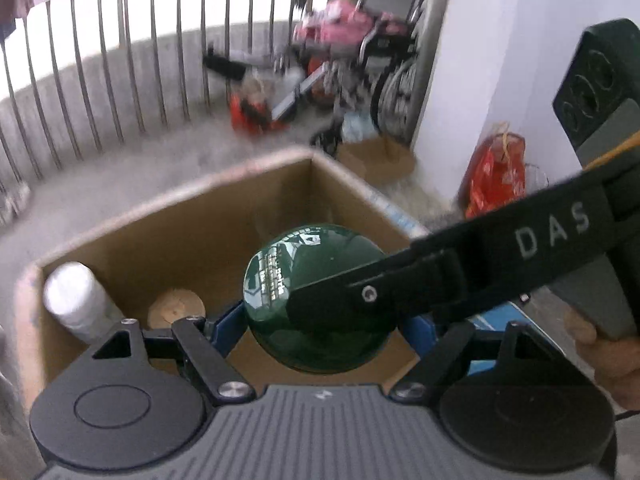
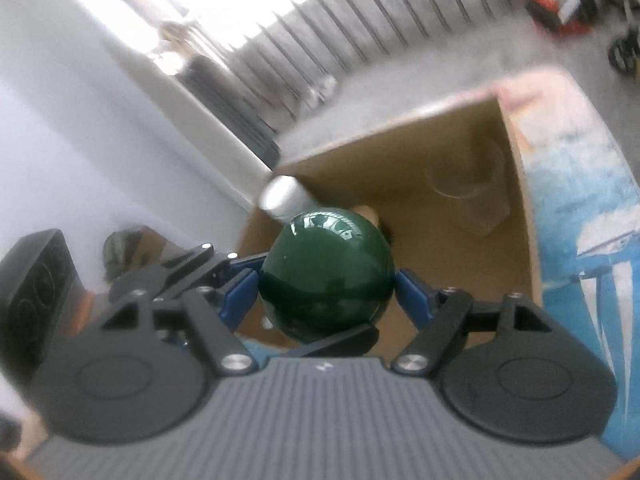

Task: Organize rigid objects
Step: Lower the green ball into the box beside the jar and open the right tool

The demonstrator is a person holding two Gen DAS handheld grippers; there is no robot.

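Both grippers are shut on one glossy dark green round object (image 1: pixel 316 280), held over an open cardboard box (image 1: pixel 180 208). My left gripper (image 1: pixel 324 324) clamps it between blue pads. My right gripper (image 2: pixel 326 292) grips the same green object (image 2: pixel 324 272) from another side; its finger crosses the left wrist view over the object. Inside the box stand a white cylinder (image 1: pixel 76 300) and a round wooden piece (image 1: pixel 176 308). The right wrist view shows the box (image 2: pixel 400 152), the white cylinder (image 2: pixel 284 196) and a clear glass (image 2: pixel 468 196) lying inside.
The box stands on a concrete floor by a metal railing (image 1: pixel 120 60). A wheelchair and clutter (image 1: pixel 360 60) sit at the back. A red bag (image 1: pixel 496 172) leans on the white wall at right. The box's outer side is printed blue (image 2: pixel 592 216).
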